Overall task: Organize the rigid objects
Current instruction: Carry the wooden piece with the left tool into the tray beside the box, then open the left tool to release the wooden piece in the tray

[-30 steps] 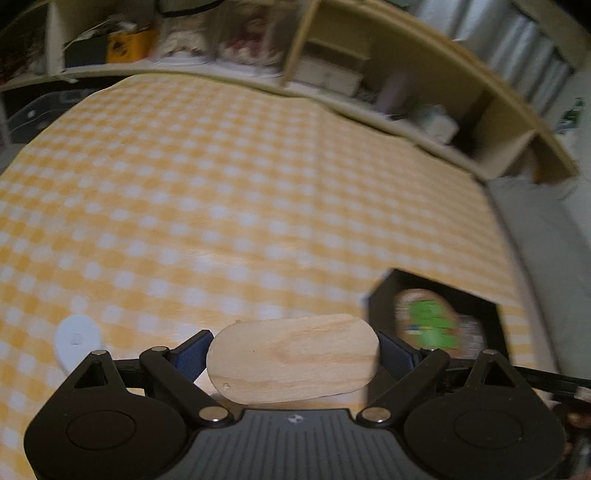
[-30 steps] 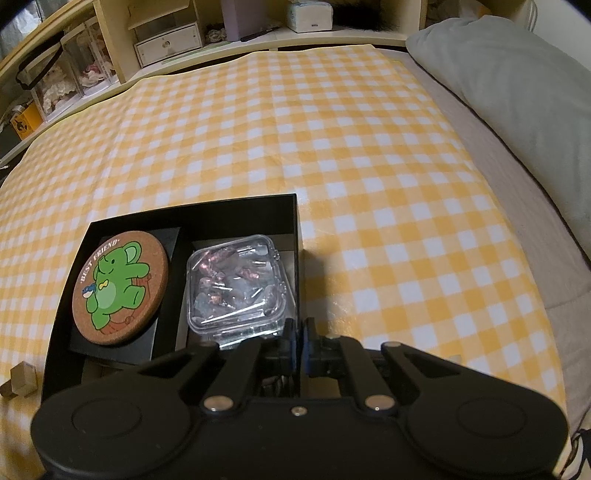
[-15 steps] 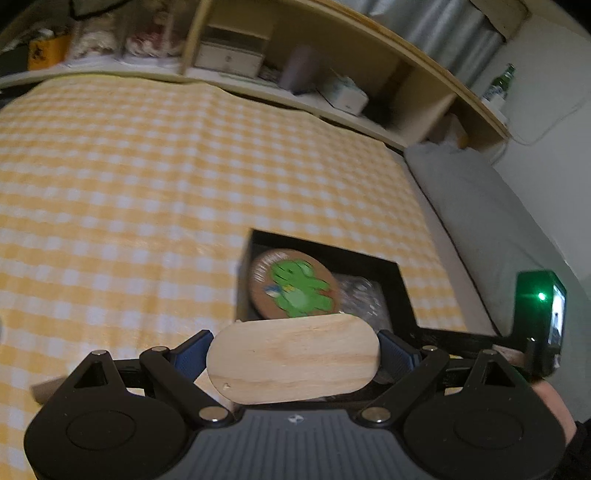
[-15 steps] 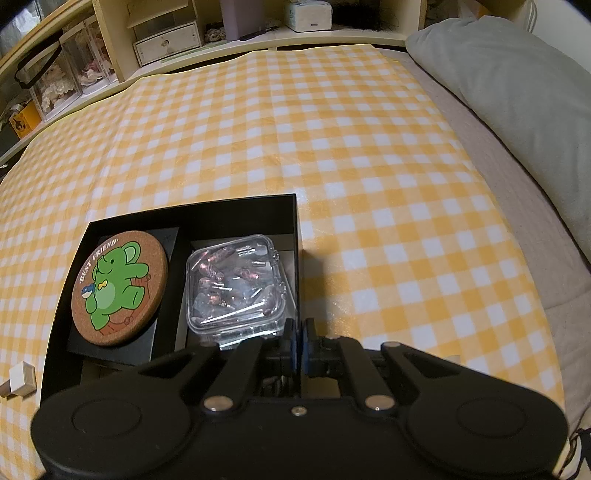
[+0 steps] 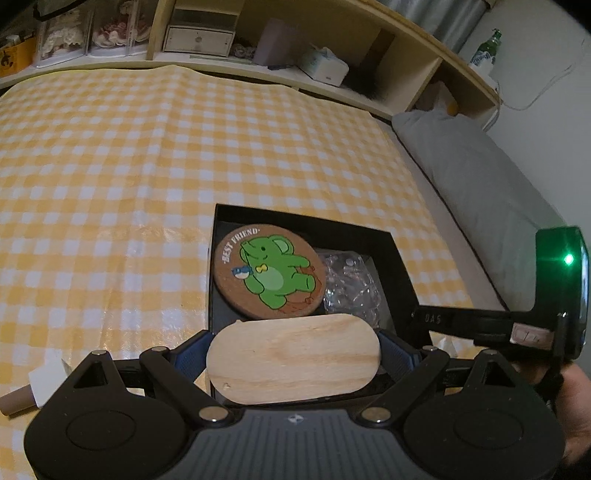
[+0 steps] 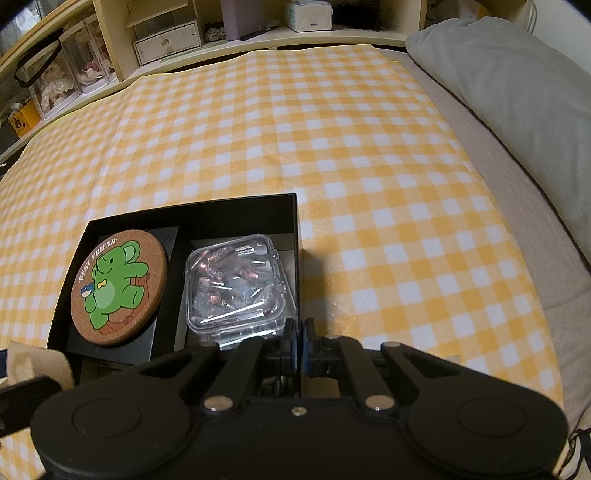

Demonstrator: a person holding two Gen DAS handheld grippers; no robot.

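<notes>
My left gripper [image 5: 293, 356] is shut on an oval wooden piece [image 5: 293, 358] and holds it over the near edge of a black box [image 5: 295, 216]. In the box lie a round cork coaster with a green elephant [image 5: 267, 271] and a clear plastic case of small items [image 5: 351, 286]. In the right wrist view the box [image 6: 192, 205], the coaster [image 6: 118, 286] and the clear case [image 6: 234, 282] lie just ahead. My right gripper [image 6: 298, 345] is shut on the box's near right wall. The wooden piece shows at the lower left [image 6: 27, 363].
A yellow checked cloth [image 5: 147, 155] covers the bed. A small white block and a brown cylinder [image 5: 33, 384] lie on it at the left. A grey pillow [image 6: 509, 85] lies at the right. Shelves with boxes [image 5: 199, 33] run along the back.
My left gripper has swung right and come closer to the box with the wooden piece; the piece now enters the right wrist view. The right gripper has stayed put.
</notes>
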